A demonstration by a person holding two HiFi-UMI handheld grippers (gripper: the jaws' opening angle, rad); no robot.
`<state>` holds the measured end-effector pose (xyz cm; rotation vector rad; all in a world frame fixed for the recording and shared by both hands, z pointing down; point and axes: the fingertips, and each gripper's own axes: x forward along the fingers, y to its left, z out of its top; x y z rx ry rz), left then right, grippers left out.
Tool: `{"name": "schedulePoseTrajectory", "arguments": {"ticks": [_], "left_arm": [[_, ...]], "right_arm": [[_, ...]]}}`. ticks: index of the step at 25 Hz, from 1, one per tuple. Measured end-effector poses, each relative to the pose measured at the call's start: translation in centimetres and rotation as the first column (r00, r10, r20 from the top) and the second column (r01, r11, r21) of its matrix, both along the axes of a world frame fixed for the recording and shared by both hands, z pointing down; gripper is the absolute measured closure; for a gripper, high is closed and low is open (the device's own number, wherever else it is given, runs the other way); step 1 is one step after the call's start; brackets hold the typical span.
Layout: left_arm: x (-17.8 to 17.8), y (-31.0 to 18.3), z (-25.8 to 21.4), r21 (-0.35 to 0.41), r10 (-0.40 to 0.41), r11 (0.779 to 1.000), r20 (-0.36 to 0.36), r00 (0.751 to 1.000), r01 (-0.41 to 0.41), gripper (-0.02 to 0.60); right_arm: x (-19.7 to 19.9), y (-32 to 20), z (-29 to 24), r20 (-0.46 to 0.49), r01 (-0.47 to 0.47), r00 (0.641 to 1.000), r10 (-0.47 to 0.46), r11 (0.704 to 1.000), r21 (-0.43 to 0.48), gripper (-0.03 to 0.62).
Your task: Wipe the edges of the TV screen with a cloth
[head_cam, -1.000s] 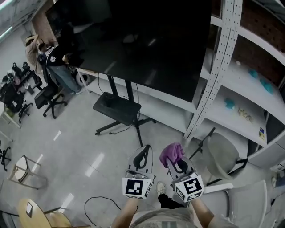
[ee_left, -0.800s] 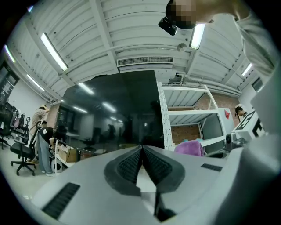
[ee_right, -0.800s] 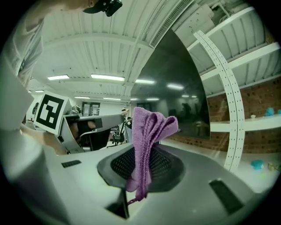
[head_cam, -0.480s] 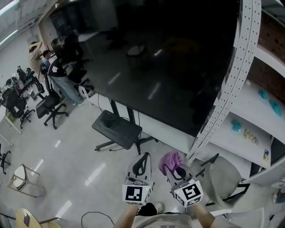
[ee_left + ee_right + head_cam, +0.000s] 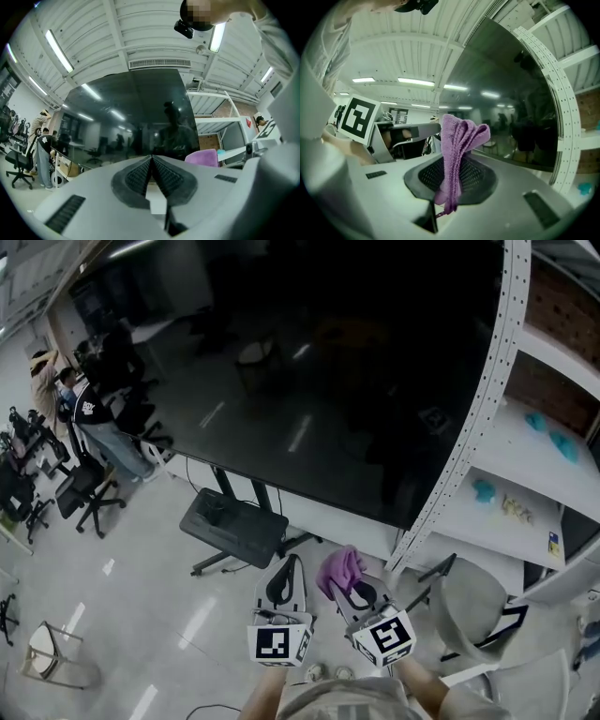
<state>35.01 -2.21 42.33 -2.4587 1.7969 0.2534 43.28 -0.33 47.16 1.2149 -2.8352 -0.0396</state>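
While the left gripper (image 5: 287, 563) (empty) has fingers (image 5: 168, 176) together, the right gripper's (image 5: 349, 589) fingers (image 5: 477, 176) clamp the cloth (image 5: 457, 140) between them.

Glossy floor (image 5: 131, 589) bears TV stand (image 5: 234, 524), stool (image 5: 44, 650).

A glossy pale grey floor (image 5: 141, 615) streaked with reflected light spreads below. At the left edge stand black office chairs on castors (image 5: 80, 493), a person in a dark top and jeans (image 5: 94, 423) just beside them, and a pale-seated metal stool (image 5: 52, 652) near the lower corner. On the right rises a white perforated metal shelving upright (image 5: 478, 399); its white shelves (image 5: 534, 521) carry small teal items (image 5: 483, 489), a reddish-brown wall (image 5: 562, 306) behind. Overhead, a white ribbed ceiling (image 5: 140, 28) bears long tube lights (image 5: 58, 49) and a slatted vent (image 5: 159, 63)
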Motion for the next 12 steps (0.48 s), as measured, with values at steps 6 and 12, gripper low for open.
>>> {"name": "schedulePoseTrajectory", "arguments": {"ticks": [6, 12], "left_arm": [[-1.2, -0.3, -1.1, -0.012, -0.026, 1.0, 0.033, 0.999, 0.026, 0.566], [2.3, -3.1, -9.3, 0.105, 0.101, 0.989, 0.058, 0.993, -0.107, 0.566]], "right_arm": [[-0.2, -0.6, -2.1, -0.06, -0.043, 0.997, 0.045, 0.998, 0.035, 0.531], [4.4, -2.5, -18.8, -0.184, -0.098, 0.963, 0.195, 0.896, 0.434, 0.531]]}}
